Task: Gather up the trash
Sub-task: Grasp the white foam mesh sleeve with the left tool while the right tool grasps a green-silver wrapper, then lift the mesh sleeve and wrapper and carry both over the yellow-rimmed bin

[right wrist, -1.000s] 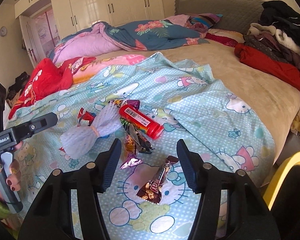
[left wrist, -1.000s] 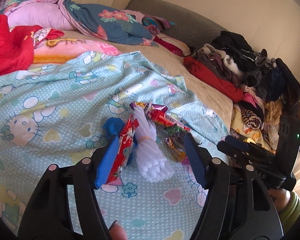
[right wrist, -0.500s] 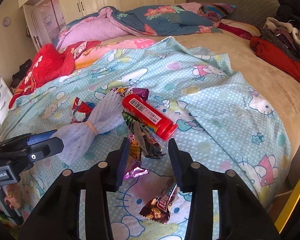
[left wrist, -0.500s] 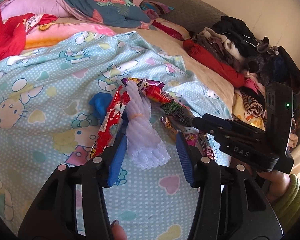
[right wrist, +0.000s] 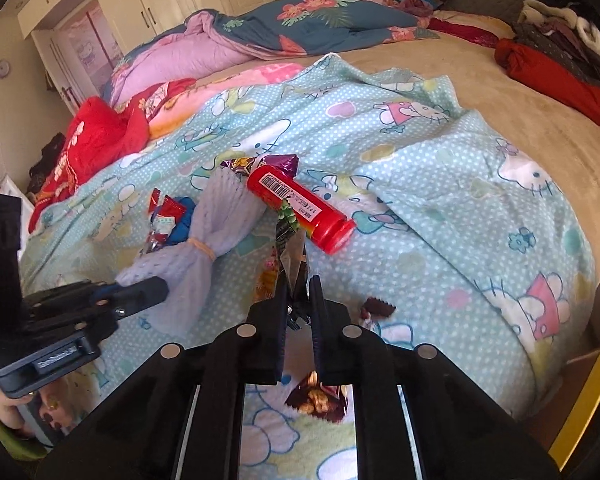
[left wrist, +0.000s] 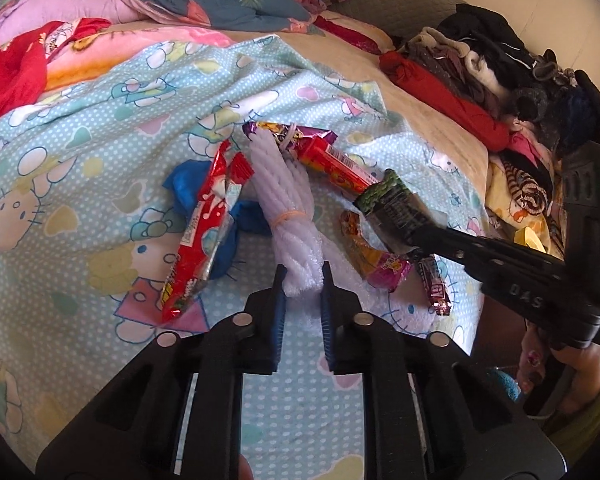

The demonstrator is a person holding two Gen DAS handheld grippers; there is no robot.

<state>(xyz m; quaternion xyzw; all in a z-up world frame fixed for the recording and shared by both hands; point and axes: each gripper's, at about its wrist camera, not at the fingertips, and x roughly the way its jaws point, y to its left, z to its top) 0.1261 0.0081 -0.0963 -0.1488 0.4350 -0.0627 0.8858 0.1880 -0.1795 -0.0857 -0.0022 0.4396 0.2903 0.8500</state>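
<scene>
The left gripper point(left wrist: 303, 280) pinches the white foam net point(left wrist: 290, 216) at its near end. At three o'clock from it, the right gripper point(right wrist: 299, 294) clamps the green-black wrapper point(left wrist: 396, 210).

The blanket point(left wrist: 100, 168) covering the bed is showing as soft, matt printed cloth. The white foam netting point(left wrist: 288, 208) is looking ribbed and matt, with a rubber band binding it. The red wrapper point(left wrist: 200, 232) is gleaming like glossy foil. The red tube point(right wrist: 304, 212) is shining as smooth plastic. The left gripper point(left wrist: 303, 276) is showing matt black plastic with ridged blue pads point(left wrist: 278, 300).
</scene>
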